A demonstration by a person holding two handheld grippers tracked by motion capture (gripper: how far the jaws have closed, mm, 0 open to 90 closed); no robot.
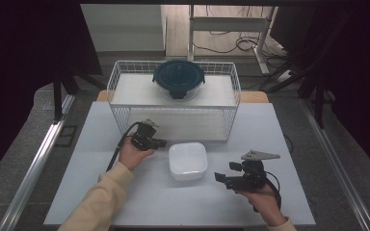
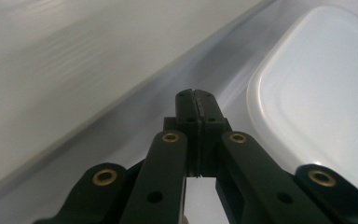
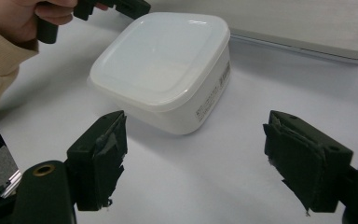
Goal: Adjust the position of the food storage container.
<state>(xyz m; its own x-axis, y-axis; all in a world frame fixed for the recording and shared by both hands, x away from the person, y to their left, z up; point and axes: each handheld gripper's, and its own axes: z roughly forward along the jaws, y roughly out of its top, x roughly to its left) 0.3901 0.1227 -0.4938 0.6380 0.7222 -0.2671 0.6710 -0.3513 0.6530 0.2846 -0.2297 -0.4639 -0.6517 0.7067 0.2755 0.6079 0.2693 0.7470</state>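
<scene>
A white square lidded container [image 1: 188, 160] sits on the white table, seen closer in the right gripper view [image 3: 165, 65] and at the right of the left gripper view [image 2: 317, 88]. My left gripper [image 1: 162, 143] is just left of it, jaws shut with nothing between them; its fingertips [image 2: 196, 100] point past the container's left edge. My right gripper [image 1: 220, 178] lies to the container's right, jaws open and empty, aimed at it from a short distance; its pads [image 3: 103, 149] stand wide apart.
A white wire basket [image 1: 173, 98] with two shelves stands behind the container; a dark round lidded bowl [image 1: 178, 77] rests on its top shelf. The lower shelf's edge [image 3: 303, 44] lies close behind the container. Dark floor surrounds the table [image 1: 173, 202].
</scene>
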